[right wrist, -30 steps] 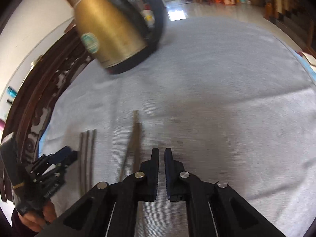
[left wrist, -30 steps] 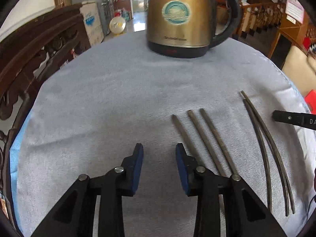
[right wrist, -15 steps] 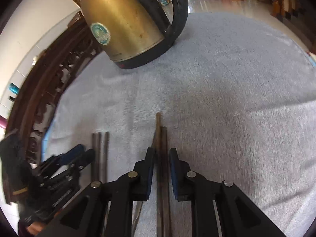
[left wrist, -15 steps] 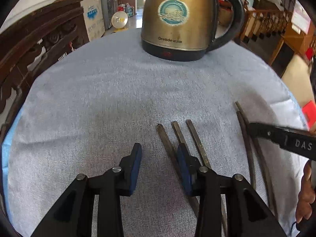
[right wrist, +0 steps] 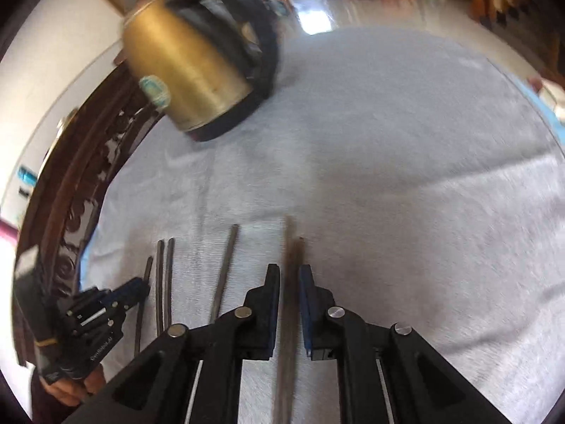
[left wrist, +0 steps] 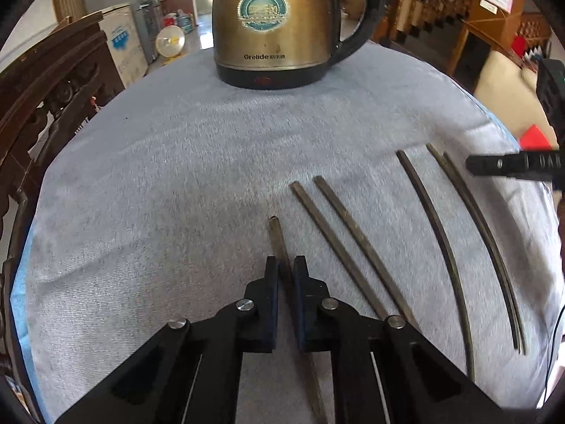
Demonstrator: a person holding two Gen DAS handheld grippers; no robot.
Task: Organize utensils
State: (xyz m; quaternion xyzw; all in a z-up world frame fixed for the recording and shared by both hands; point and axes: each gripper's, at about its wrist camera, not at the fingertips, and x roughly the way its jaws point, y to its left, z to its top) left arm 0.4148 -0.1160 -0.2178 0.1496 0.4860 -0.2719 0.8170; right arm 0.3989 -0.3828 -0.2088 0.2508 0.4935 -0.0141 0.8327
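Several dark chopsticks lie on a grey cloth. My left gripper (left wrist: 285,268) is shut on one chopstick (left wrist: 276,233), whose tip sticks out ahead of the fingers. Two chopsticks (left wrist: 339,243) lie just right of it, and three more (left wrist: 459,233) lie farther right. My right gripper (right wrist: 289,275) has its jaws a little apart around a pair of chopsticks (right wrist: 291,247), blurred; whether the pads touch them I cannot tell. The right gripper's tip (left wrist: 508,166) shows at the left wrist view's right edge. The left gripper (right wrist: 106,304) shows low left in the right wrist view.
A brass electric kettle (left wrist: 282,28) with a black handle stands at the far side of the cloth (left wrist: 159,176). A carved dark wooden chair back (left wrist: 42,99) runs along the left edge. A single chopstick (right wrist: 226,268) lies between the two grippers.
My left gripper has closed on the leftmost chopstick and drawn it away from its two neighbours. My right gripper has opened slightly around its pair; one chopstick now lies apart to their left.
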